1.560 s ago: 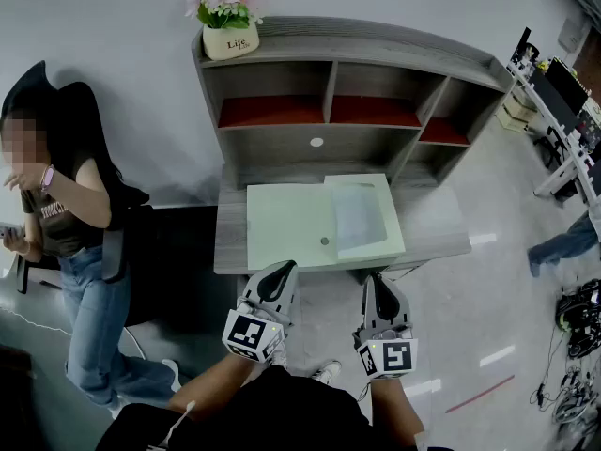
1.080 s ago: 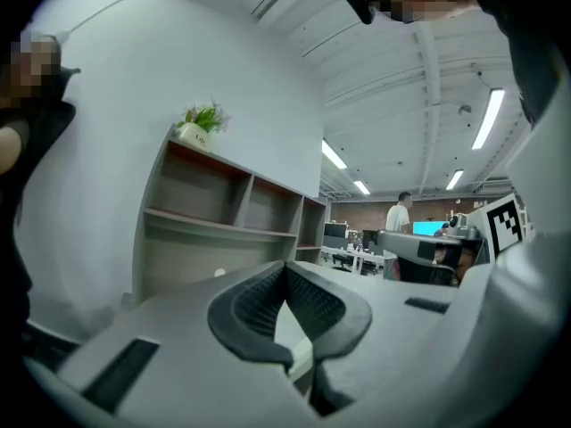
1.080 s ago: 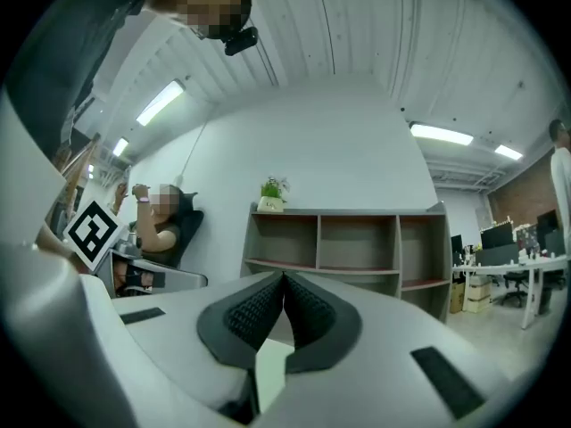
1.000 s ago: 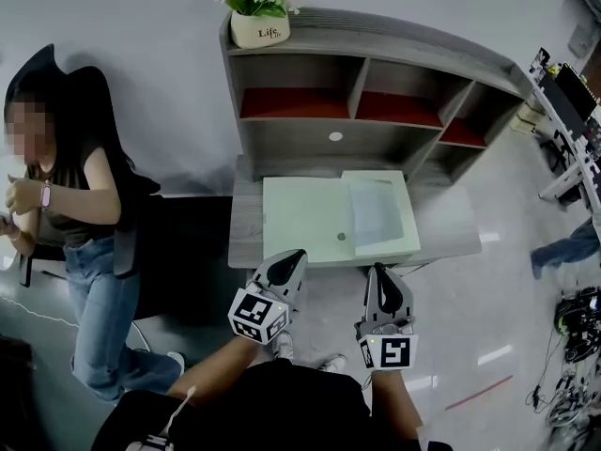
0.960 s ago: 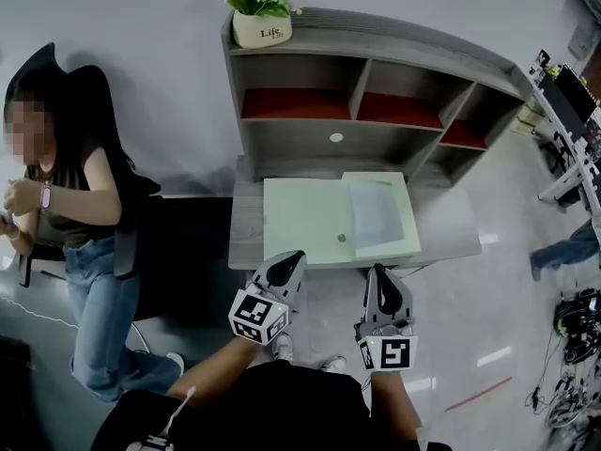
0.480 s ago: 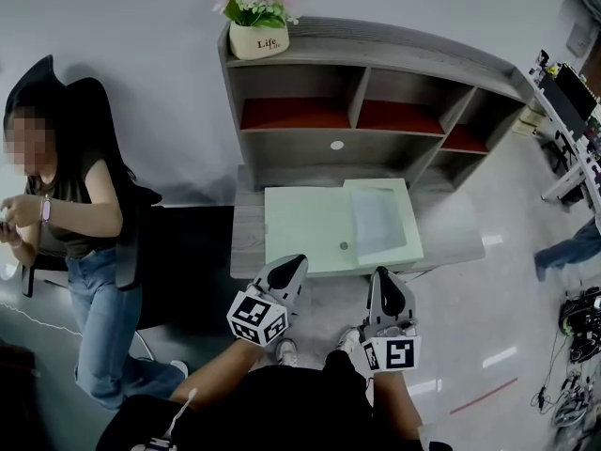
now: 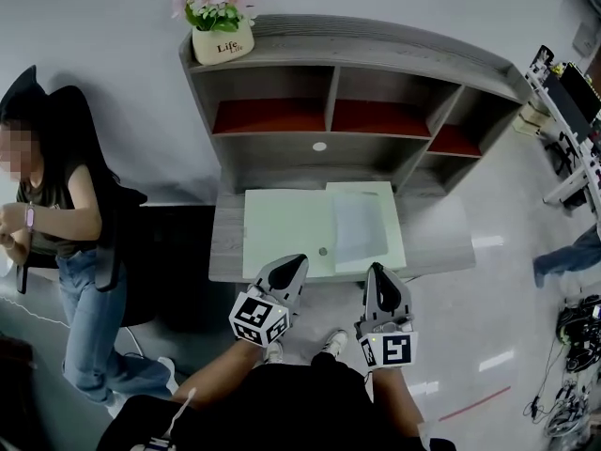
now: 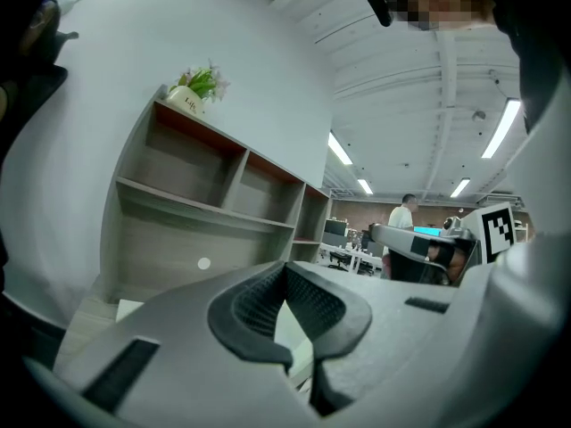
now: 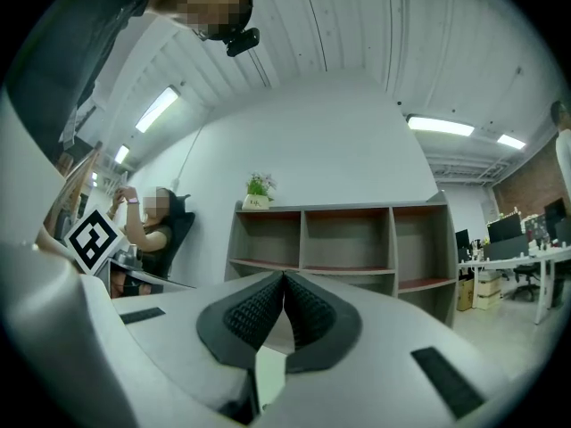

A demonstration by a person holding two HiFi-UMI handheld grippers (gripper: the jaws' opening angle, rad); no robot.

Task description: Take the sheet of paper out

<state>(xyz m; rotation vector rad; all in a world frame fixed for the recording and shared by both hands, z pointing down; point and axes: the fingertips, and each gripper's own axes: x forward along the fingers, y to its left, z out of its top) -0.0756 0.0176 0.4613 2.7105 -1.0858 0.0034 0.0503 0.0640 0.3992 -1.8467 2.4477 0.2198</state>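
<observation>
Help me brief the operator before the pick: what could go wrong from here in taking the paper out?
1. Both the left gripper and the right gripper have shut jaws near the desk's front edge; arriving shut, they might shove the sheet of paper.
2. The sheet lies flat on the pale green folder, so a pinch could crease it or drag the folder along.

Potted flowers (image 7: 218, 28) atop the grey shelf unit (image 7: 394, 47); a standing person (image 7: 58, 209) at left.
</observation>
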